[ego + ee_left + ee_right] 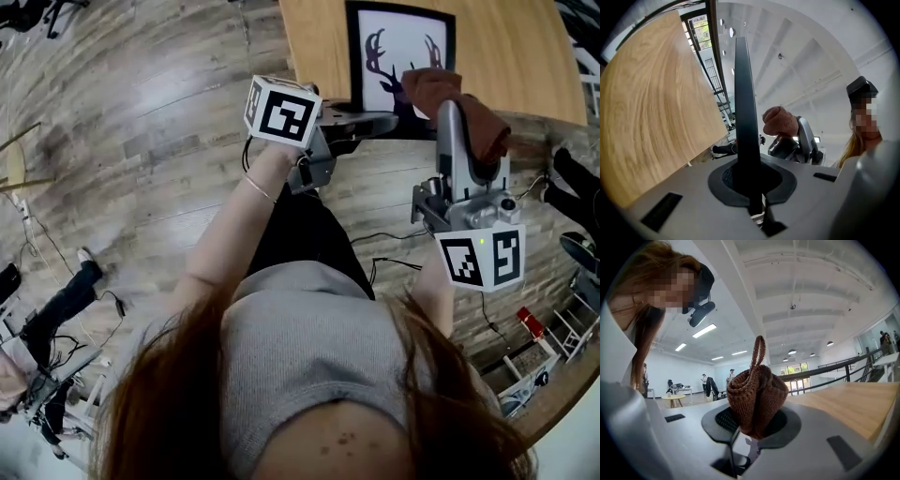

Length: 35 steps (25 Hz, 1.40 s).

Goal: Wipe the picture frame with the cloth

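The picture frame [401, 56] is flat and square-cornered, with a thin, smooth black rim and a white picture of a dark deer [394, 80] head with antlers. It is at the far side, over the near edge of the table [525, 56], which is pale wood with long wavy grain lines. The left gripper [380, 122] has its jaws pinched tight on the frame's near left corner. In the left gripper view the frame shows only as a thin dark strip standing straight up between the jaws. The right gripper [452, 122] has its jaws closed on the cloth [478, 122]. The cloth is brown, soft and knitted, bunched into a lumpy ball, with a little loop [758, 352] sticking up. The cloth sits at the frame's near right corner, and I cannot tell if it touches the frame. The frame's near edge is hidden behind the grippers and the cloth. The floor [141, 141] is grey-brown wood planks. It is hard to tell if the frame rests on the table.
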{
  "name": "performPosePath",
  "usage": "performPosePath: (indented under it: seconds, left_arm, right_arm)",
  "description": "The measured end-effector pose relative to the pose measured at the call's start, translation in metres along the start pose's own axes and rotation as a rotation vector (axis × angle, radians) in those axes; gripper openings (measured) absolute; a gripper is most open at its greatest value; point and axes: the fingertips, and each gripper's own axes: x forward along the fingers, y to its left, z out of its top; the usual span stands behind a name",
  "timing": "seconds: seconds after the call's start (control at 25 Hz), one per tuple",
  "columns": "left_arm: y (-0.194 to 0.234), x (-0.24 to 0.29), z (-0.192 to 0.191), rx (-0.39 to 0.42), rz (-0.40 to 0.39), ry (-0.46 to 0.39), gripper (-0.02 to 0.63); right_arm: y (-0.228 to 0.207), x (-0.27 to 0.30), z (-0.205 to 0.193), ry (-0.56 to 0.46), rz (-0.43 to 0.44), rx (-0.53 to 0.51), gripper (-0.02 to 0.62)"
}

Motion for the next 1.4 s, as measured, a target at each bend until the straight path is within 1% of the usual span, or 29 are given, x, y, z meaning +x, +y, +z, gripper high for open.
performPosePath:
  seconds: [0.08,0.16,0.24,0.4,0.52,0.64,0.8,0.92,1.04,1.12,1.2,1.28,1.4]
  left_arm:
    - [0.023,-0.004,-0.012,-0.029,0.023,0.002,0.017]
    - [0.038,-0.013,-0.03,-0.09,0.035,-0.006,0.017]
    - [0.049,-0.021,-0.044,-0.149,0.031,-0.023,0.018]
    - [0.069,-0.024,-0.06,-0.228,0.04,-0.044,0.018]
    - [0.079,-0.033,-0.074,-0.264,0.029,-0.053,0.018]
    - [0.092,-0.044,-0.084,-0.298,0.037,-0.053,0.018]
    - [0.103,-0.052,-0.089,-0.345,0.059,-0.068,0.018]
    - [0.106,-0.052,-0.091,-0.351,0.079,-0.064,0.018]
    - [0.108,-0.052,-0.092,-0.346,0.076,-0.062,0.018]
    - [0.109,-0.051,-0.091,-0.365,0.065,-0.076,0.018]
    - [0.108,-0.05,-0.092,-0.416,0.047,-0.099,0.018]
    - [0.107,-0.05,-0.092,-0.431,0.031,-0.11,0.018]
    - [0.103,-0.05,-0.091,-0.459,-0.031,-0.121,0.018]
  right_arm:
    - [-0.006,0.011,-0.029,0.04,0.001,0.042,0.097]
    - [-0.003,0.016,-0.055,0.089,-0.009,0.078,0.097]
    - [0.002,0.021,-0.075,0.116,-0.007,0.103,0.097]
    - [0.001,0.032,-0.101,0.149,0.014,0.146,0.097]
    - [0.008,0.037,-0.12,0.163,0.021,0.161,0.097]
    - [0.012,0.049,-0.139,0.181,0.029,0.178,0.097]
    - [0.014,0.06,-0.15,0.214,0.028,0.148,0.097]
    - [0.017,0.062,-0.154,0.239,0.03,0.12,0.097]
    - [0.02,0.063,-0.162,0.25,0.025,0.116,0.097]
    - [0.022,0.065,-0.167,0.258,0.022,0.123,0.097]
    - [0.024,0.066,-0.172,0.267,0.021,0.124,0.097]
    - [0.025,0.067,-0.175,0.274,0.018,0.121,0.097]
    - [0.023,0.067,-0.178,0.278,0.008,0.121,0.097]
